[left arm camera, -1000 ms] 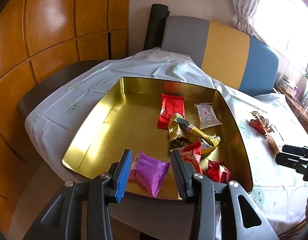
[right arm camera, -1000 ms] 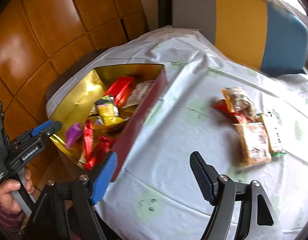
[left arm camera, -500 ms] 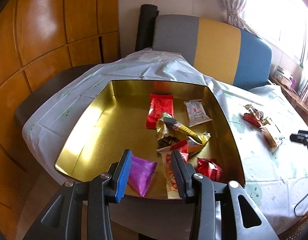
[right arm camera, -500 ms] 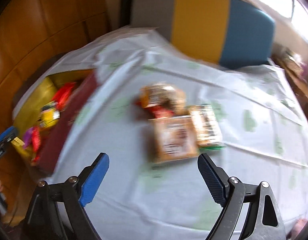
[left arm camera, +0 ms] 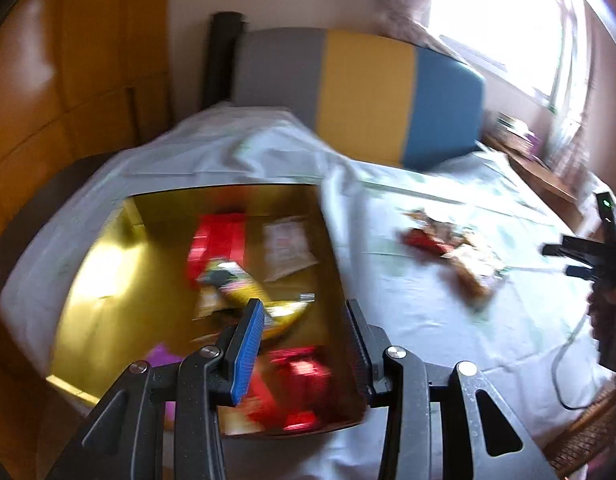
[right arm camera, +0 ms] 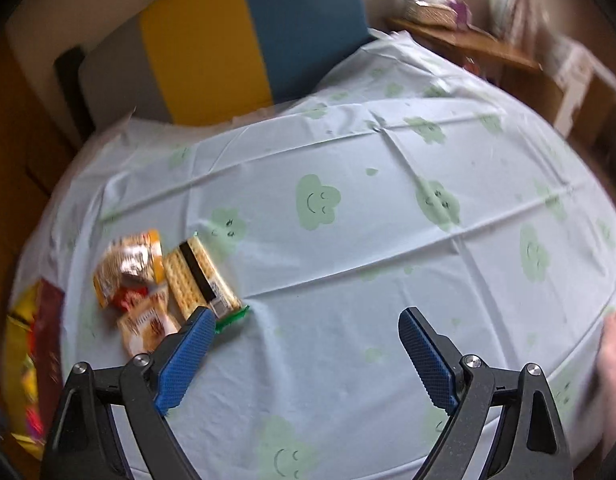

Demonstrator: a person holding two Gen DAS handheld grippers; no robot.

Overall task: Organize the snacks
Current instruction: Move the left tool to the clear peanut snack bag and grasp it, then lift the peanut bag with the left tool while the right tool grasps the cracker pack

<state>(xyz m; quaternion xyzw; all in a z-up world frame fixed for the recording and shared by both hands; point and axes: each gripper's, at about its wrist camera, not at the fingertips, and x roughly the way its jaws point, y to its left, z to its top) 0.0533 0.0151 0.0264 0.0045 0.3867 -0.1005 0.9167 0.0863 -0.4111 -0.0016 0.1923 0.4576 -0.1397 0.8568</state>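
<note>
A gold tin (left arm camera: 108, 280) lies on the table's left side and holds several snacks: red packets (left arm camera: 218, 240), a yellow packet (left arm camera: 248, 292), a white packet (left arm camera: 286, 248), a purple one (left arm camera: 162, 354). My left gripper (left arm camera: 304, 324) is open and empty above the tin's near right corner. A small pile of snacks (right arm camera: 148, 280) lies on the cloth, with a cracker pack (right arm camera: 200, 276) on its right; the pile also shows in the left wrist view (left arm camera: 452, 248). My right gripper (right arm camera: 304, 344) is open and empty, just right of the pile. It shows at the left wrist view's right edge (left arm camera: 580, 256).
A pale tablecloth (right arm camera: 368, 220) with green cloud prints covers the table. A grey, yellow and blue chair back (left arm camera: 360, 92) stands behind it. Wood panelling (left arm camera: 68, 80) is on the left. A wooden shelf (right arm camera: 468, 44) with clutter is at the back right. A cable (left arm camera: 568, 360) hangs off the table's right edge.
My left gripper has swung right, from the purple packet toward the tin's right wall. My right gripper has swung right, so the snack pile now sits left of its left finger.
</note>
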